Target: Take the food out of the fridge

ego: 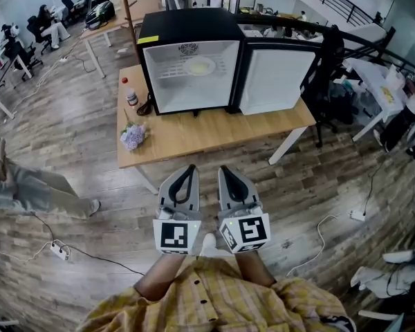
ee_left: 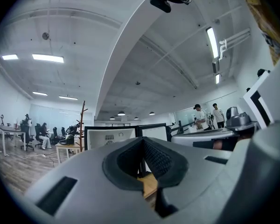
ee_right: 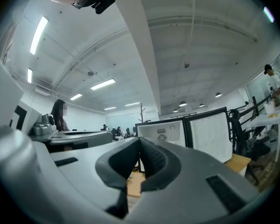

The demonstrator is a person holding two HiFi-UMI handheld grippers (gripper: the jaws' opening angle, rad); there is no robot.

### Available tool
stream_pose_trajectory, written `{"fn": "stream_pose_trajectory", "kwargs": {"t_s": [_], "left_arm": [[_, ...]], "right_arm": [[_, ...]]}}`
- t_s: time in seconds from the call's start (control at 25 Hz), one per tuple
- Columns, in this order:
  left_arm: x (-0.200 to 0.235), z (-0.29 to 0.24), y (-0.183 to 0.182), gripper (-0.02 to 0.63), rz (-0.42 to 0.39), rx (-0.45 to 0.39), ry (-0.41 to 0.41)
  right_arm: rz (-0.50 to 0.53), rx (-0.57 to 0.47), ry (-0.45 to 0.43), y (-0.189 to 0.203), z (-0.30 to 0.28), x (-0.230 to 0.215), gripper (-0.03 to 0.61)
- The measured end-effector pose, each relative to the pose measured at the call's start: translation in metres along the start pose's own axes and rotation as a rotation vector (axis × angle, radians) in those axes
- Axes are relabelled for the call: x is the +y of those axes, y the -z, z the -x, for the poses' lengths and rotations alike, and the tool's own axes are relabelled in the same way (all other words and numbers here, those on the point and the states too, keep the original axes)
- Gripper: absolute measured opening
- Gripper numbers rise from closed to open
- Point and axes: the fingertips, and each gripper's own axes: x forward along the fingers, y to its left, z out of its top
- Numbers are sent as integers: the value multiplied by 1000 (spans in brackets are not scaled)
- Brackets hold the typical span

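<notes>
Head view: wooden table [ego: 194, 138], bearing a black compact fridge [ego: 187, 26] at its far side. The fridge door [ego: 277, 80] is swung fully open on the fridge's right, white liner facing the person, so the cavity is unobstructed. Food [ego: 199, 66]: one pale yellowish, roundish item on the white wire shelf inside the fridge, about mid-cavity; whether it sits on a plate cannot be told, and it shows no marked long axis. A small bottle [ego: 131, 97] and a bunch of lilac flowers [ego: 133, 135] stand on the table left of the fridge, clear of the opening. Left gripper [ego: 190, 169]: short of the table's near edge and well apart from the fridge, level, pointing at the cavity, jaws together on nothing. Right gripper [ego: 223, 171]: just beside the left one, parallel to it, jaws likewise together and empty, aimed nearer the fridge's hinge side. The food lies straight ahead of both and deep in the fridge; the left gripper [ee_left: 142, 141] lines up with it slightly better. In the right gripper view [ee_right: 140, 141] fridge and door sit ahead beyond the closed tips. Judgement: approach in hand, and jaws must part before any reach inside.
</notes>
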Motion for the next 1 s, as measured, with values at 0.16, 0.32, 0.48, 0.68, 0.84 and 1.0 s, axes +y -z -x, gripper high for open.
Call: {"fn": "stream_pose_trajectory", "kwargs": {"t_s": [0.16,0.32,0.48,0.68,0.84,1.0], "left_arm": [[-6,-23,6,8,16,19,-2],[-9,-34,9,8,24,51,-9],[-6,-34,13,8,20,78,-29],[-5,-40,21,8,7,87,-40],[-3,-52,27,8,13,80,-30],[6,-69,32,8,28,81,-19]], "right_arm": [[-21,4,-12,3,-9,-21,6],[-49,7,-19,5,-17,-33,6],[-74,11,-31,8,-21,-36,6],[-83,18,-43,15,-26,-37,6],[-74,22,-36,20,-34,-44,6],[-68,38,-30,23,-50,-51,6]]}}
